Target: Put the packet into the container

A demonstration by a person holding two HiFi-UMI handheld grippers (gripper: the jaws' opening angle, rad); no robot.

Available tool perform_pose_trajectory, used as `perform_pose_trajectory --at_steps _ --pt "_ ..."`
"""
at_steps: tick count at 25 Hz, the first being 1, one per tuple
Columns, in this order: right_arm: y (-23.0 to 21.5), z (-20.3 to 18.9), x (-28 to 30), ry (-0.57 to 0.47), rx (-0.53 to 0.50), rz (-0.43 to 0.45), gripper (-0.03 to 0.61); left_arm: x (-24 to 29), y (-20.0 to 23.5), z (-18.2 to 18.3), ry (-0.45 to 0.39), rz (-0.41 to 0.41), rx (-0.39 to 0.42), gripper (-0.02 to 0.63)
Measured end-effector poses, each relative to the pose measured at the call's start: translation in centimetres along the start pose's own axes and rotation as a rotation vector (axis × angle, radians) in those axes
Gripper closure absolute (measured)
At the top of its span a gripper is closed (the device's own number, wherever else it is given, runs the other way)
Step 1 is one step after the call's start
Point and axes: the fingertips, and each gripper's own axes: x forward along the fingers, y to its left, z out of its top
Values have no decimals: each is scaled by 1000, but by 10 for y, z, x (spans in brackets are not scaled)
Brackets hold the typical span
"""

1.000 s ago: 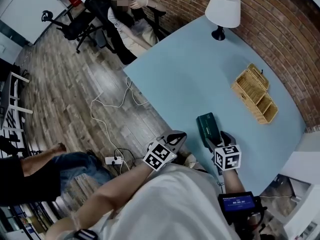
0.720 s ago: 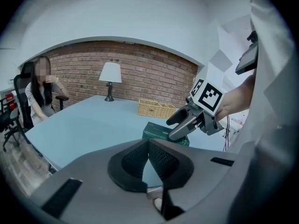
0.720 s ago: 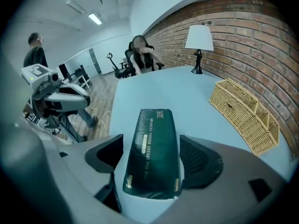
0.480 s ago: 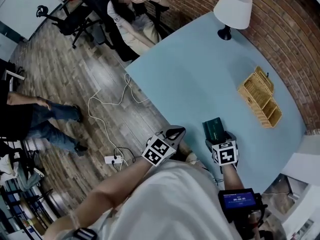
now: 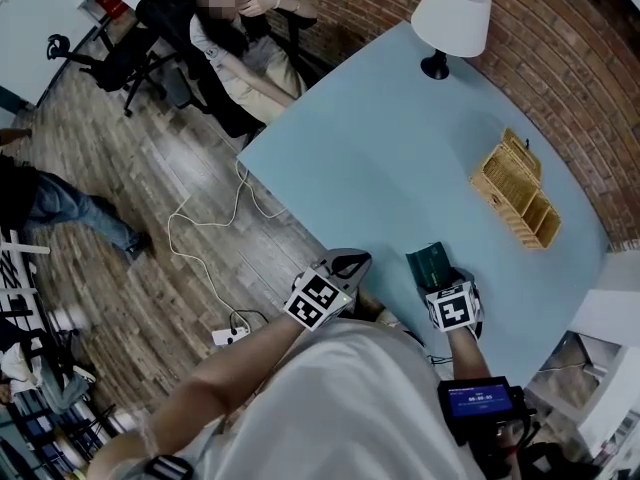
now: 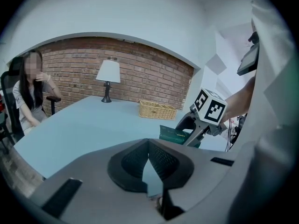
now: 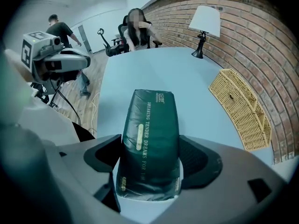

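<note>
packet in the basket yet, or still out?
Out. The packet lies on the table between the right tool's jaws, which have just been opening; the wicker basket stands apart.

The head view looks steeply down from overhead onto the pale blue tabletop (image 5: 380, 148), far enough off to take in the lamp (image 5: 450, 13), the wicker basket (image 5: 515, 190) and the wood floor (image 5: 150, 198). The left gripper view sits low at the near edge, facing almost level across the tabletop toward the brick wall (image 6: 149, 73). The right gripper view hangs close over the tabletop, tilted down along it. All three share tabletop, lamp and basket.
</note>
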Motion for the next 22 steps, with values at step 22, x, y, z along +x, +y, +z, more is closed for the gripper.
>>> perform_pose_trajectory --at_steps 22 --pt "-27 5 -29 -58 36 -28 229 29 4 15 11 -116 44 603"
